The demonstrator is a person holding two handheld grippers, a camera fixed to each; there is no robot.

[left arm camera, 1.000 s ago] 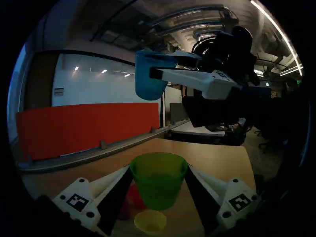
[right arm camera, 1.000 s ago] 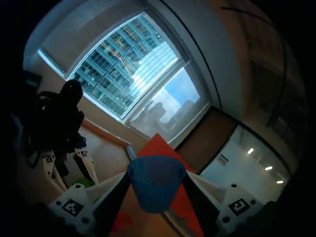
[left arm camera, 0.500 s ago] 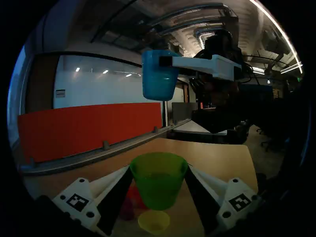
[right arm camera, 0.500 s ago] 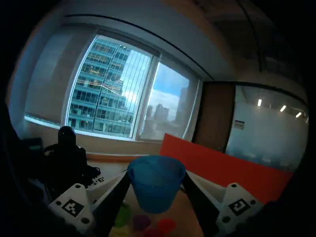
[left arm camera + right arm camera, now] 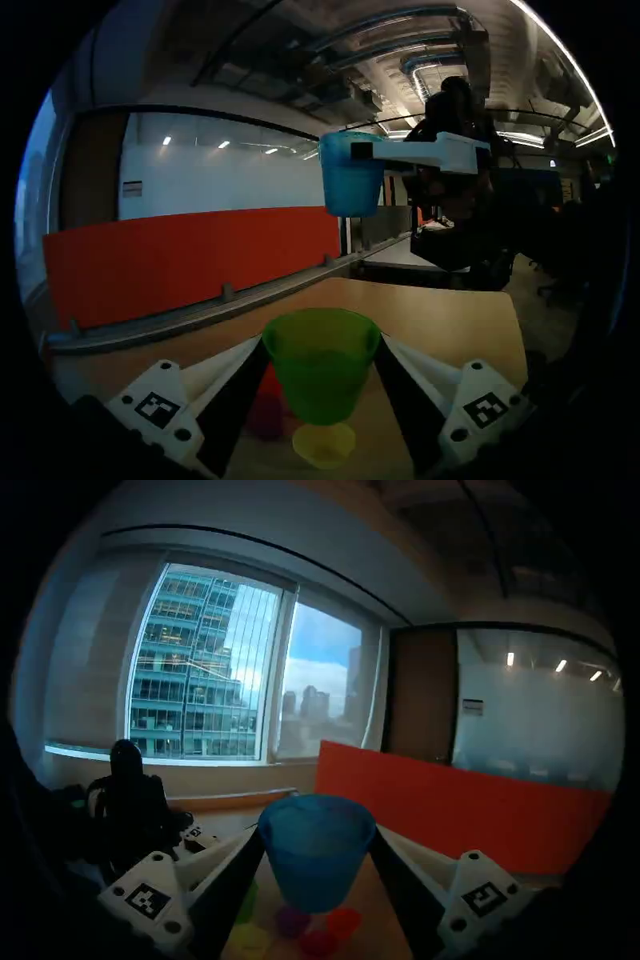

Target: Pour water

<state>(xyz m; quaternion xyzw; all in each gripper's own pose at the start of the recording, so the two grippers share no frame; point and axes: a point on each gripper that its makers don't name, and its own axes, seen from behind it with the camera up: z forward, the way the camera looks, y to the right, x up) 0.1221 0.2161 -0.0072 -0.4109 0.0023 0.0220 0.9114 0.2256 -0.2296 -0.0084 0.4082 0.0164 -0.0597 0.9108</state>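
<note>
Left gripper view: left gripper (image 5: 320,352) jaws are clamping an upright green cup (image 5: 322,380) between them, above the desk (image 5: 448,312). Right gripper view: right gripper (image 5: 316,836) jaws are holding a blue cup (image 5: 316,868).

The green cup (image 5: 322,376) and the blue cup (image 5: 317,860) are translucent plastic, smooth with a faint sheen. The desk (image 5: 452,316) looks like pale wood, smooth and matt. The left hand-held gripper (image 5: 322,346) has matt white plastic fingers (image 5: 214,374).
</note>
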